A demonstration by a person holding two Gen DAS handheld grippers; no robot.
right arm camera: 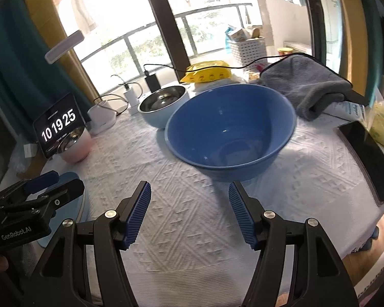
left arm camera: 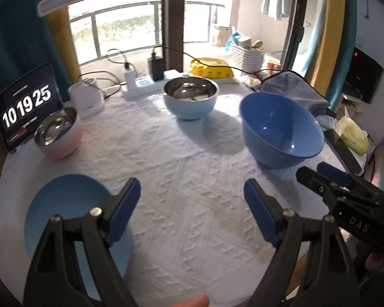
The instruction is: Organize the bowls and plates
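I held both grippers over the tabletop (left arm camera: 181, 168), left gripper (left arm camera: 192, 212) and right gripper (right arm camera: 189, 212) fingers spread, nothing between them; the blue bowl (right arm camera: 230, 130) stood ahead.

plate (left arm camera: 64, 204): near side hidden behind left gripper (left arm camera: 192, 204) | phone (right arm camera: 366, 153): cut off beside the big blue bowl (right arm camera: 230, 130) | clock (left arm camera: 25, 107): small print unreadable

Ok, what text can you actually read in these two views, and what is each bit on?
"10 19 25": clock screen at the table's far left edge.
"DAS": body of the right claw, letters cut off at the frame edge.
"GenRobot.AI": body of the left claw.
Small lines on the clock screen and print on the yellow packet: too blurred to read.
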